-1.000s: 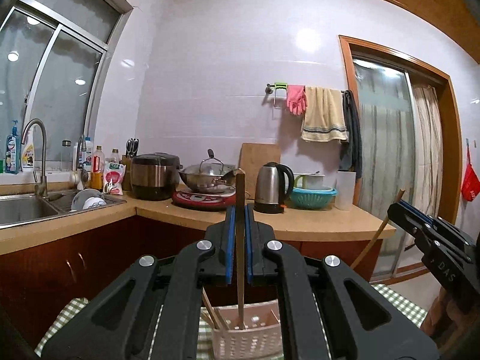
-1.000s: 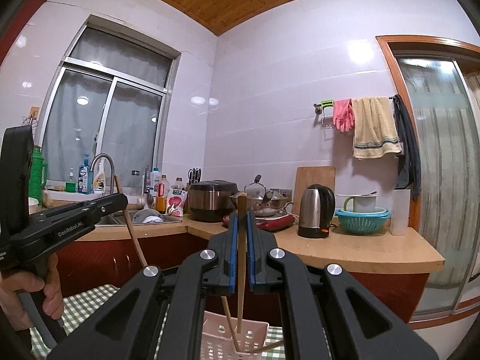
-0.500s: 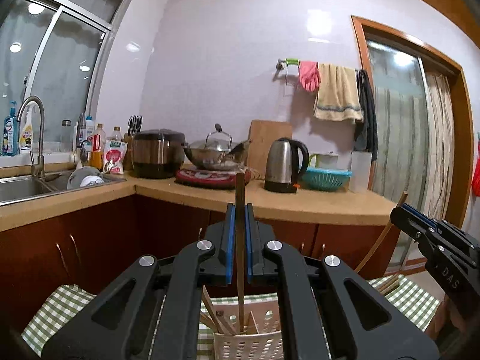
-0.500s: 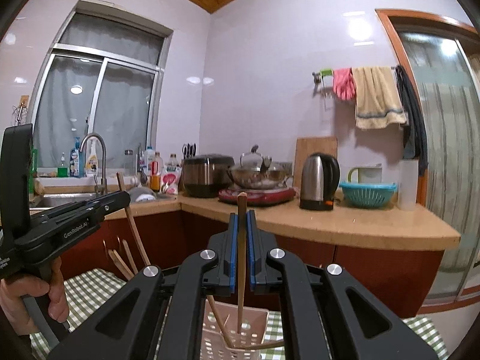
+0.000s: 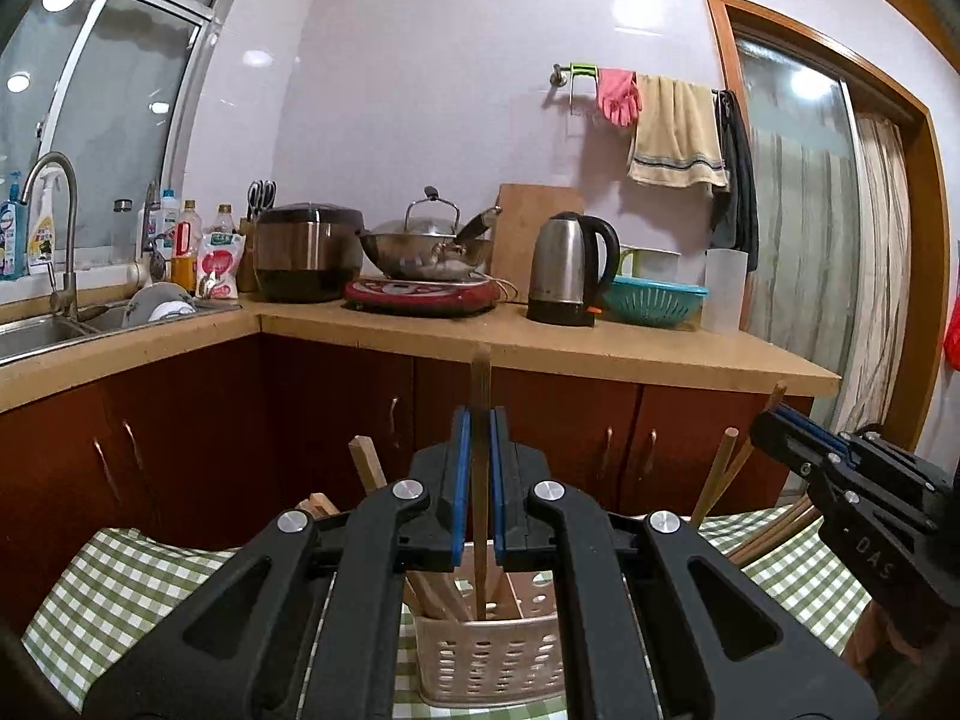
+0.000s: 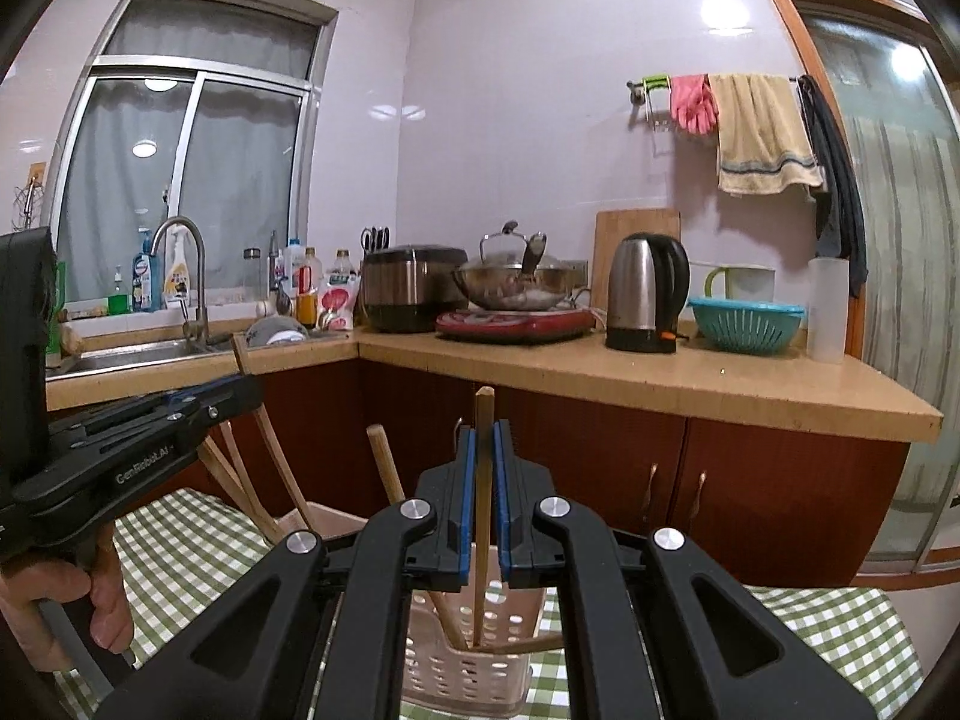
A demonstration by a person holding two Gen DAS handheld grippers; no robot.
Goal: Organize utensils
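My left gripper [image 5: 478,438] is shut on a wooden chopstick [image 5: 480,384] held upright, its lower end inside a pinkish perforated utensil basket [image 5: 486,660] on the checked tablecloth. My right gripper [image 6: 485,450] is shut on another wooden chopstick [image 6: 483,414], also upright with its tip inside a second such basket [image 6: 462,672]. Other chopsticks [image 5: 372,468] lean in the baskets. The right gripper also shows at the right of the left wrist view [image 5: 774,420], the left gripper at the left of the right wrist view [image 6: 240,390].
A green-checked tablecloth [image 5: 120,588] covers the table. Behind stands a kitchen counter [image 5: 600,348] with a kettle [image 5: 570,270], wok [image 5: 432,246], rice cooker [image 5: 306,252], teal colander [image 5: 654,300] and a sink [image 5: 36,330]. A door [image 5: 810,240] is at right.
Both grippers have lowered with their chopsticks, so the baskets and tablecloth now show more fully and each chopstick tip sits deeper in its basket.
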